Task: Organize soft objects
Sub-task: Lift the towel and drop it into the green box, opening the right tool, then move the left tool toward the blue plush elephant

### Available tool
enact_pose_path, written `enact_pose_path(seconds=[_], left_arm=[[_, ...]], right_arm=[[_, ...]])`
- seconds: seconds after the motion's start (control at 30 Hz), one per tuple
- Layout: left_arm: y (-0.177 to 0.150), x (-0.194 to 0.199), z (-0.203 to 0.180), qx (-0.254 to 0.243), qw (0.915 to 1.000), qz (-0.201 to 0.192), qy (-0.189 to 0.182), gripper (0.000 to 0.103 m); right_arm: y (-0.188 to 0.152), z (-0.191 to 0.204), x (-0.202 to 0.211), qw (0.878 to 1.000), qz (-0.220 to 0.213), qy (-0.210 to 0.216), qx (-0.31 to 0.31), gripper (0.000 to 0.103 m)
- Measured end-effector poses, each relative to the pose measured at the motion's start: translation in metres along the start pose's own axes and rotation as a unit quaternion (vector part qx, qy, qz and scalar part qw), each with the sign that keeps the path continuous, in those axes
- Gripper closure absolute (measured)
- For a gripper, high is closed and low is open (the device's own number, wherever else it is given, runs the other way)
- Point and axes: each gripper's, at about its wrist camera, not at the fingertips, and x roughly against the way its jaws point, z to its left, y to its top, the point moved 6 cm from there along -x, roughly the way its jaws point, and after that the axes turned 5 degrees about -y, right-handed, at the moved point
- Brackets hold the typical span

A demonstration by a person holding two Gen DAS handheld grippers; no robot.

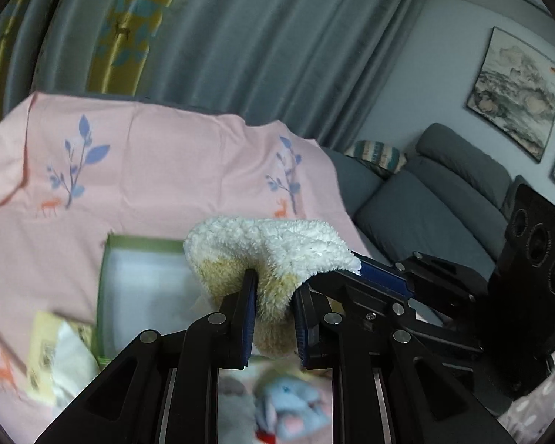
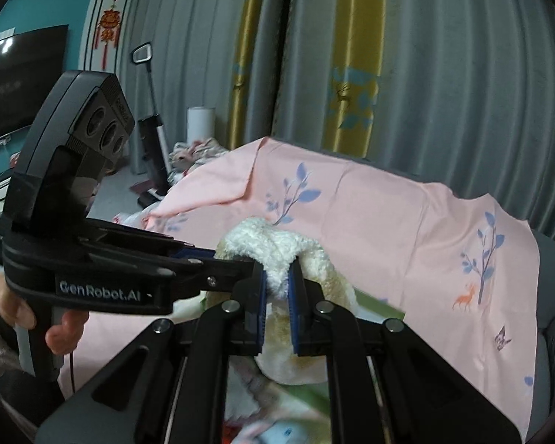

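I hold a fluffy cream cloth [image 1: 273, 255] in the air between my two grippers; my left gripper [image 1: 273, 318] has its jaws narrowed on one fold, and my right gripper [image 2: 277, 307] pinches another, so the cloth hangs spread above the pink sheet [image 1: 148, 170] rather than bunched; I judge this two-point hold is for folding it or lowering it into the green box [image 1: 105, 285] just below; a blue plush toy [image 1: 292, 407] lies beneath, blurred.
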Motion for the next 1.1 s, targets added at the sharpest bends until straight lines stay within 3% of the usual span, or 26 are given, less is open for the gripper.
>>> enact_pose_path(seconds=[0.1,0.23,0.33,0.37,0.4,0.43,0.47,0.5,0.73,0.87,1.1], left_arm=[[0.004,-0.022,0.016,0.006,0.9996,0.013,0.024,0.085],[-0.003,-0.056,0.049,0.036,0.9969,0.044,0.054,0.085],[-0.022,-0.085,0.08,0.063,0.9891,0.091,0.097,0.084],[-0.028,-0.093,0.09,0.07,0.9854,0.108,0.111,0.075],[-0.035,-0.099,0.098,0.078,0.9819,0.125,0.12,0.057],[-0.041,-0.102,0.104,0.084,0.9783,0.139,0.129,0.045],[-0.045,-0.103,0.109,0.087,0.9759,0.145,0.137,0.024],[-0.05,-0.103,0.115,0.091,0.9735,0.152,0.145,0.015],[-0.067,-0.074,0.112,0.086,0.9734,0.139,0.16,0.013],[-0.074,-0.057,0.099,0.073,0.9736,0.133,0.171,0.005],[-0.099,-0.026,0.074,0.041,0.9722,0.124,0.194,0.005]], right_arm=[[-0.002,-0.012,-0.023,1.0,0.013,-0.005,-0.014,0.091],[-0.026,-0.027,-0.07,0.997,0.062,-0.011,-0.048,0.089],[-0.051,-0.036,-0.096,0.992,0.105,-0.03,-0.064,0.075],[-0.059,-0.04,-0.102,0.99,0.119,-0.038,-0.069,0.062],[-0.067,-0.043,-0.106,0.988,0.131,-0.045,-0.074,0.055],[-0.076,-0.047,-0.109,0.985,0.143,-0.05,-0.081,0.054],[-0.081,-0.049,-0.109,0.984,0.148,-0.051,-0.084,0.053],[-0.085,-0.05,-0.107,0.983,0.151,-0.054,-0.086,0.051],[-0.103,-0.049,-0.072,0.981,0.152,-0.064,-0.101,0.034],[-0.114,-0.039,-0.047,0.98,0.154,-0.078,-0.102,0.022],[-0.131,-0.02,-0.005,0.974,0.158,-0.119,-0.107,0.018]])
